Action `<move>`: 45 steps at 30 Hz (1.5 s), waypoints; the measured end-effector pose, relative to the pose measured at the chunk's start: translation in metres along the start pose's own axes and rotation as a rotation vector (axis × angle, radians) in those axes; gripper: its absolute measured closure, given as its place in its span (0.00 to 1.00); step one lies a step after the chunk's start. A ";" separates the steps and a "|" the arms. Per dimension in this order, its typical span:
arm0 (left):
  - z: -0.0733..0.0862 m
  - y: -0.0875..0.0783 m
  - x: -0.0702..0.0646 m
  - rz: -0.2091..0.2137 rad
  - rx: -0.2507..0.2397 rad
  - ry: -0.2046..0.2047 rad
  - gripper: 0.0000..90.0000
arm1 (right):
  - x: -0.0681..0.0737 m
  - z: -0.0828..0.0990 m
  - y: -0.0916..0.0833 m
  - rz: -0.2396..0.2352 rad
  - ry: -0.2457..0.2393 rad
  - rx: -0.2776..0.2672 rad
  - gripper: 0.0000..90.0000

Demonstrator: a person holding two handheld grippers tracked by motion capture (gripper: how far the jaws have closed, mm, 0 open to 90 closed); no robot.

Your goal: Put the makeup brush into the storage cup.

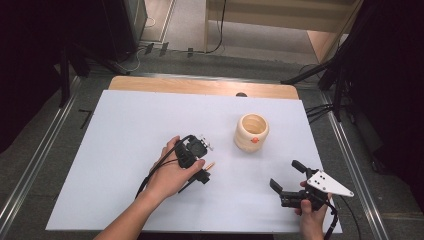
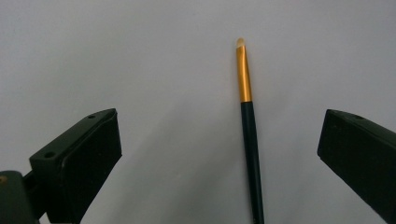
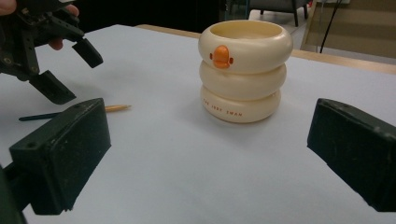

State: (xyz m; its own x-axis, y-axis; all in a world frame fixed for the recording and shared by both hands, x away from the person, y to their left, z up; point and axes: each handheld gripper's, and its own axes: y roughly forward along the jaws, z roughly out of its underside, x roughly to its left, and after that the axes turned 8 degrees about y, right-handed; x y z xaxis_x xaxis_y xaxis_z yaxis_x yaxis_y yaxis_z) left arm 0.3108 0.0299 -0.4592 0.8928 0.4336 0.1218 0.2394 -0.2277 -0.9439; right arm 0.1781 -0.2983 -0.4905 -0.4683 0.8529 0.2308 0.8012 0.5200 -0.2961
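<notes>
My left gripper [image 2: 219, 154] spread wide over the brush [image 2: 247, 121], brush flat on the white table [image 1: 125, 130] between its jaws, touching neither, lying left of the cream cup [image 1: 251, 132], my right gripper [image 1: 285, 179] also wide, holding nothing, near the cup's front.

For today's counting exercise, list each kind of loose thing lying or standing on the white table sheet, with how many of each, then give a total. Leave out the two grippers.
Brush with dark handle and gold ferrule, lying flat: 1
Cream ringed cup with an orange beak, standing upright: 1
Total: 2
</notes>
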 end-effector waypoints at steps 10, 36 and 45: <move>-0.001 0.012 -0.001 0.067 0.102 -0.024 0.00 | 0.000 0.000 0.001 -0.001 -0.002 0.006 0.00; -0.010 0.015 -0.011 0.089 0.233 0.027 0.60 | 0.001 0.001 0.003 -0.005 -0.006 0.014 0.00; -0.014 0.015 -0.012 0.095 0.254 0.032 0.82 | 0.000 0.002 0.003 -0.006 -0.006 0.014 0.00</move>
State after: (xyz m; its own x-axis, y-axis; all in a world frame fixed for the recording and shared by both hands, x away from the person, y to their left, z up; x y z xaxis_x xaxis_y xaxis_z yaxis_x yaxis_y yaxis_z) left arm 0.3086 0.0090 -0.4711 0.9192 0.3922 0.0353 0.0544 -0.0378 -0.9978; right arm 0.1799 -0.2966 -0.4929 -0.4753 0.8501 0.2267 0.7930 0.5255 -0.3081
